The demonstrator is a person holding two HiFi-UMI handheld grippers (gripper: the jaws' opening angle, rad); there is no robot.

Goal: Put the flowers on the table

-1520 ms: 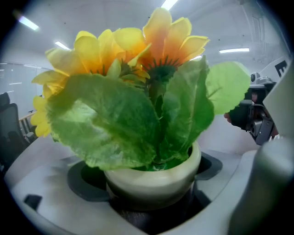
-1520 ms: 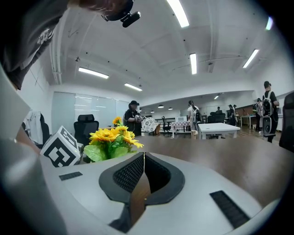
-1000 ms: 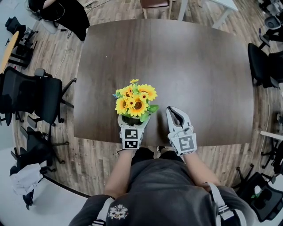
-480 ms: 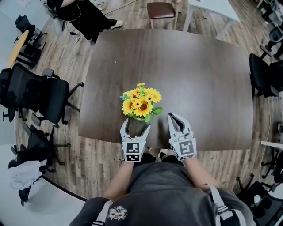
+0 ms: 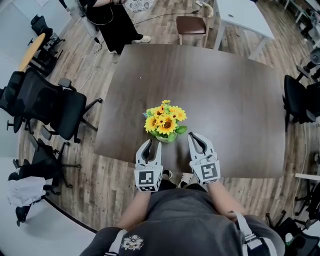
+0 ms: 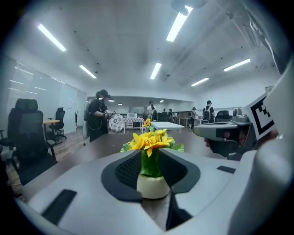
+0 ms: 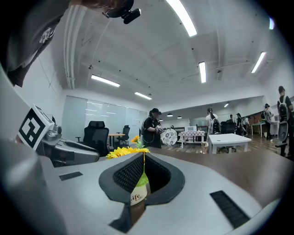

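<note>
**Flowers down on table, both grippers clear**

L gripper point(image 5: 149, 144): jaws have just been closing, now only a narrow gap, nothing between them. The pot seen through that gap stands beyond the tips, not in them. R gripper point(image 5: 196, 136): jaws drawn together to a slit, empty. Both hang over the table's near edge.

Flowers point(image 5: 165, 119): sunflower bunch in a small white pot point(image 6: 152, 186), upright on the dark table point(image 5: 225, 100). It stands just ahead of the grippers, apart from both and near the front edge.

Risks, as I judge them:
- Both grippers point at the pot, so a forward drift by either would nudge it.
- The bunch looks top-heavy for its base, so a tap high up could tip it.
- It stands near the edge, so a fall toward the person may go off the table.

View differences:
- Head view gives the gap btw tips and flowers and the pot's place vs the edge, but the blooms hide the pot.
- Gripper views show the pot and its base on the table, and the R one shows print on it.
- They also show ppl standing farther back in the room. Head view has an office chair point(image 5: 55, 107) and a white table point(image 5: 245, 15).
</note>
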